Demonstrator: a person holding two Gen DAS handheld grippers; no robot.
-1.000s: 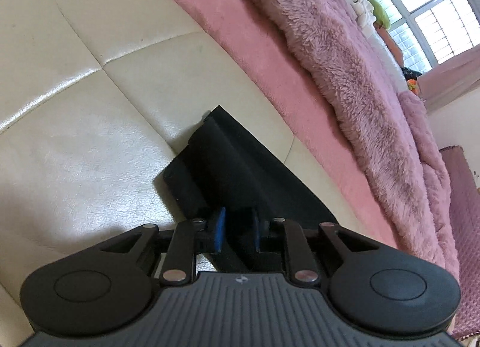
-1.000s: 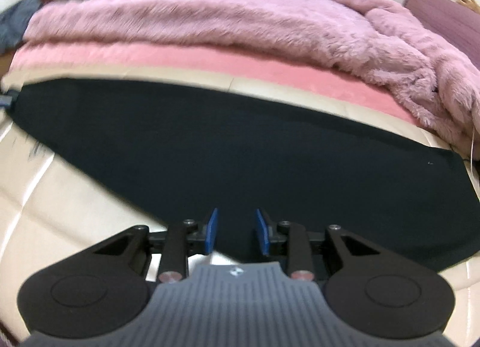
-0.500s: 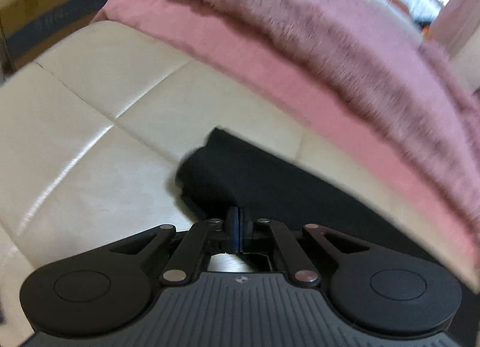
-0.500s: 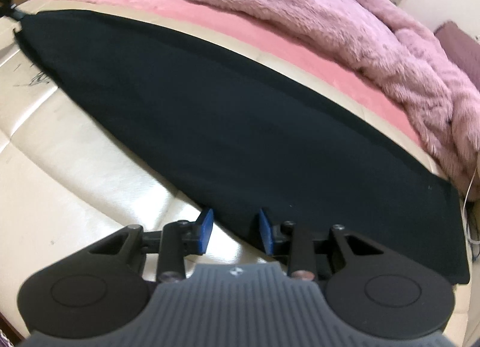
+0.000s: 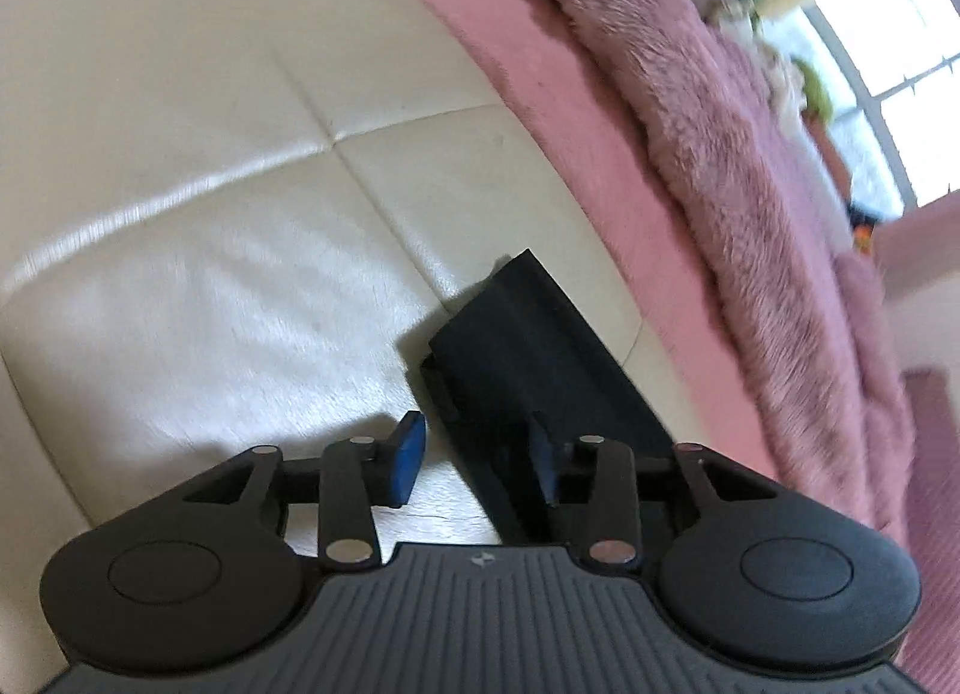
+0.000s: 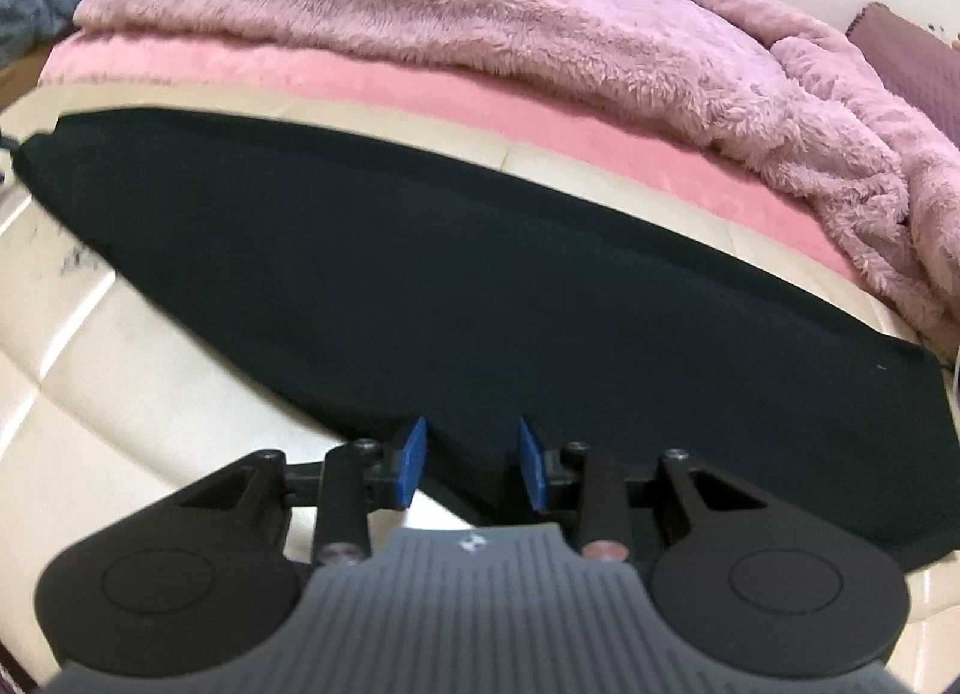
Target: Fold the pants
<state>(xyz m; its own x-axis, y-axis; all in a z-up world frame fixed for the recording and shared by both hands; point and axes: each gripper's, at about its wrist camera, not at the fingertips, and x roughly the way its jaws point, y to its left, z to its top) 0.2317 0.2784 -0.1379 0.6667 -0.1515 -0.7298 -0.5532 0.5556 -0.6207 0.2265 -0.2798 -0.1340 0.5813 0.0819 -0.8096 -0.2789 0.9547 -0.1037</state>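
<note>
We see the left gripper (image 5: 474, 463) opening, the black fabric pants (image 5: 528, 358) edge lying between its unpressed blue pads. The right gripper (image 6: 471, 466) stands partly open over the pants, gripping nothing.

Cream leather cushion (image 5: 240, 226), seamed. Pink sheet (image 6: 420, 94) behind it, fluffy mauve blanket (image 6: 480, 16) heaped on top. Bright window (image 5: 900, 64) beyond.

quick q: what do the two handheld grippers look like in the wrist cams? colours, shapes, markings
Both look identical. The left gripper and right gripper each have a grey ribbed body bearing a small white logo, two rounded black lobes with circular insets, black linkage bars with silver pins, and blue finger pads. No cables, sleeves or hands are visible.
</note>
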